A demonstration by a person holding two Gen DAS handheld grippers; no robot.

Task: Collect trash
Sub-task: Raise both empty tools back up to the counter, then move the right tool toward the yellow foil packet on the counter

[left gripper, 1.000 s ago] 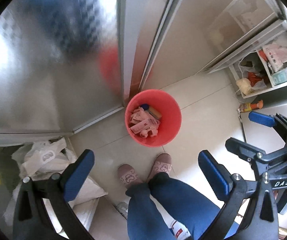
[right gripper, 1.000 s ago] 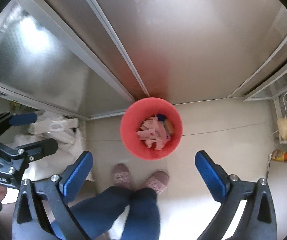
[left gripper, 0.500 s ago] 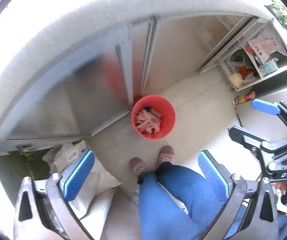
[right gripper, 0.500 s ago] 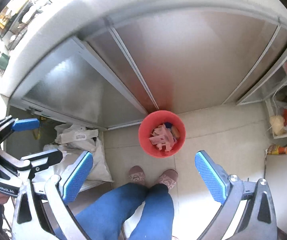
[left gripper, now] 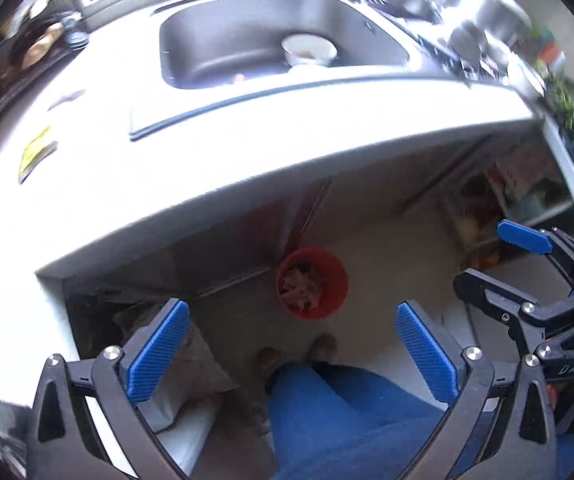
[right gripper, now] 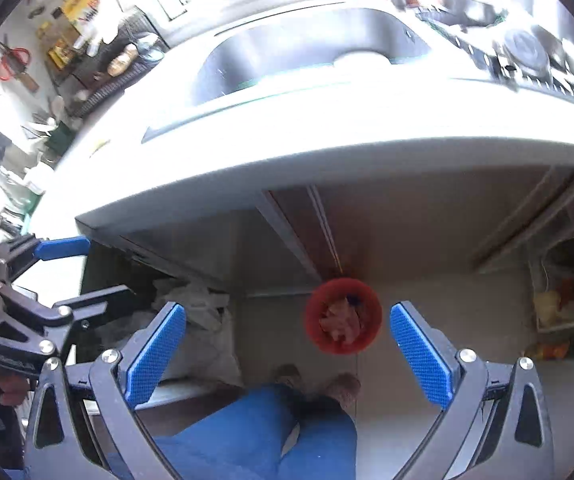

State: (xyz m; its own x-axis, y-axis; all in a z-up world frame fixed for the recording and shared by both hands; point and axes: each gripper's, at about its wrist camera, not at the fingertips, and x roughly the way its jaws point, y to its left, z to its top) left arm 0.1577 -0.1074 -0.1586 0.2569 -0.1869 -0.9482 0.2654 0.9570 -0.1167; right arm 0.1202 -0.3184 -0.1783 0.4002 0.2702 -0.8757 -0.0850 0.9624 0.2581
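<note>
A red trash bin [left gripper: 311, 282] stands on the floor below the counter, with pink wrappers [left gripper: 299, 286] inside; it also shows in the right wrist view [right gripper: 343, 316]. My left gripper [left gripper: 291, 348] is open and empty, high above the bin. My right gripper [right gripper: 287, 348] is open and empty too, at about the same height. Each gripper shows in the other's view, the right gripper [left gripper: 527, 264] at the right edge and the left gripper [right gripper: 59, 272] at the left edge. A yellow wrapper [left gripper: 35, 152] lies on the counter at the left.
A white counter [left gripper: 207, 152] holds a steel sink [left gripper: 215, 48] with a white bowl [left gripper: 309, 50] in it. Pots and stove clutter [left gripper: 487, 20] sit at the right. White bags [right gripper: 203, 320] lie under the counter at the left. A shelf with packets [right gripper: 567, 288] stands at the right. My legs and slippers [left gripper: 319, 350] are below.
Both grippers have risen from near the bin to above counter height. The counter top and sink have come into view, and the bin looks smaller.
</note>
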